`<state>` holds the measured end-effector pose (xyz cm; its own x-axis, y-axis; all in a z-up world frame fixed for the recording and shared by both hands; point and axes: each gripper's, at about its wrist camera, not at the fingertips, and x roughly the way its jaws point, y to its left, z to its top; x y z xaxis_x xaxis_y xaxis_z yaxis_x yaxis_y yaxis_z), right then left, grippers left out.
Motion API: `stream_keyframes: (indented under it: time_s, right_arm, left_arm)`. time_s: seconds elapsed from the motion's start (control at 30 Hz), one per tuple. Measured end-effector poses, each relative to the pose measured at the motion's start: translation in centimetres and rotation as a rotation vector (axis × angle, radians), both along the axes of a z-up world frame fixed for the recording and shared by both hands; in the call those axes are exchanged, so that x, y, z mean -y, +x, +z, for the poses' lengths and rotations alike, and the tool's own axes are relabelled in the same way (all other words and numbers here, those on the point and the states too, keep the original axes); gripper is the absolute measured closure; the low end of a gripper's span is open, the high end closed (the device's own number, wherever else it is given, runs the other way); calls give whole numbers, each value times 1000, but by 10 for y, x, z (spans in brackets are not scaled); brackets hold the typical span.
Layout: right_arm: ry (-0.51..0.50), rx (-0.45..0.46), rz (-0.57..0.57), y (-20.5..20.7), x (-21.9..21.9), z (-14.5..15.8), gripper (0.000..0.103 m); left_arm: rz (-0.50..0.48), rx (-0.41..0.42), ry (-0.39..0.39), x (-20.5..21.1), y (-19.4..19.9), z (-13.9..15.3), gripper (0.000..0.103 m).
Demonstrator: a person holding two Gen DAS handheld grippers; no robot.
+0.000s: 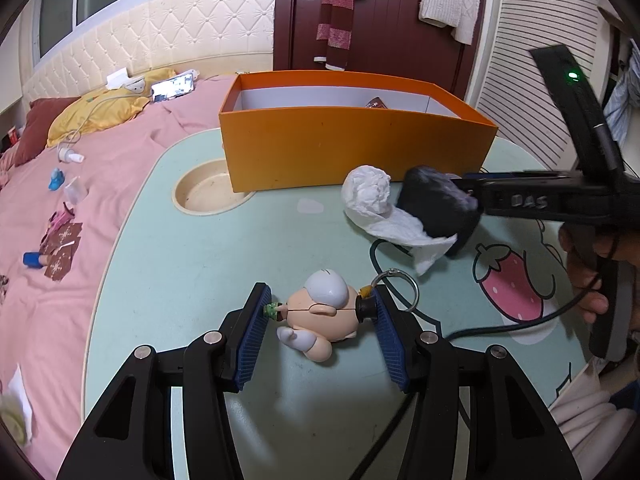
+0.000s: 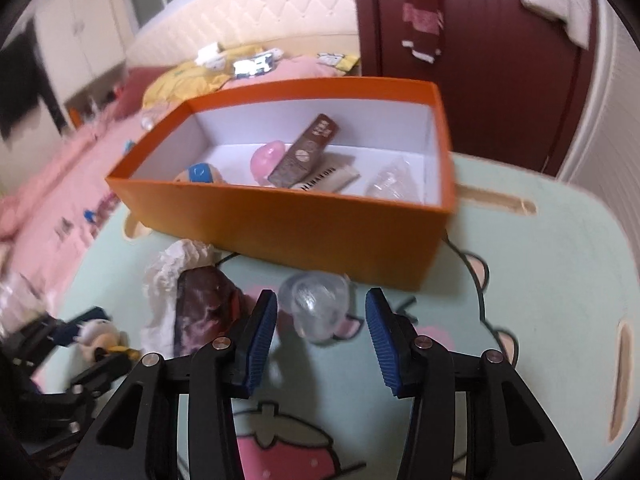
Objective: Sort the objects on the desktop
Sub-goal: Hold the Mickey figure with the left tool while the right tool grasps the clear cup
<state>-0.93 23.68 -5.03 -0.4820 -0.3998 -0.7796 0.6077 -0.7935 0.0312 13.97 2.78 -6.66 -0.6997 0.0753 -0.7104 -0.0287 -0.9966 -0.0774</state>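
A small pig figure keychain with a white helmet and metal ring lies on the mint table. My left gripper has its blue pads touching the figure's two ends, closed around it on the table. My right gripper is open, its pads either side of a clear plastic lump on the table. Left of it lie a dark purplish pouch and crumpled white tissue. The orange box behind holds several items. The figure also shows in the right wrist view.
A round cup recess sits in the table left of the orange box. A black cable runs across the table. A pink bed with scattered small items lies left. A dark door stands behind.
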Motion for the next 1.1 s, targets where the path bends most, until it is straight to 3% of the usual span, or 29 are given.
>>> stream_keyframes:
  time_s: [0.1,0.63,0.73,0.93,1.1]
  right_arm:
    - [59,-56,15,5,10,-2,65]
    - [-41,-20,-25,30,-20,6,65]
    - [-62,-32,-27,34,-25,16,65]
    - [-80,-78,-22,35,-26,35,65]
    - [-84,-102,-20,33,-24,46,65]
  left_arm:
    - [1,-1,-1,0,0,0,50]
    - [-4,12,1,-1,-3,1,50]
    - [4,-7,30,2,-2,10,50]
    - [0,-65,-8,3,-6,33,50]
    - [-14,-101,4,4,-18,53,50]
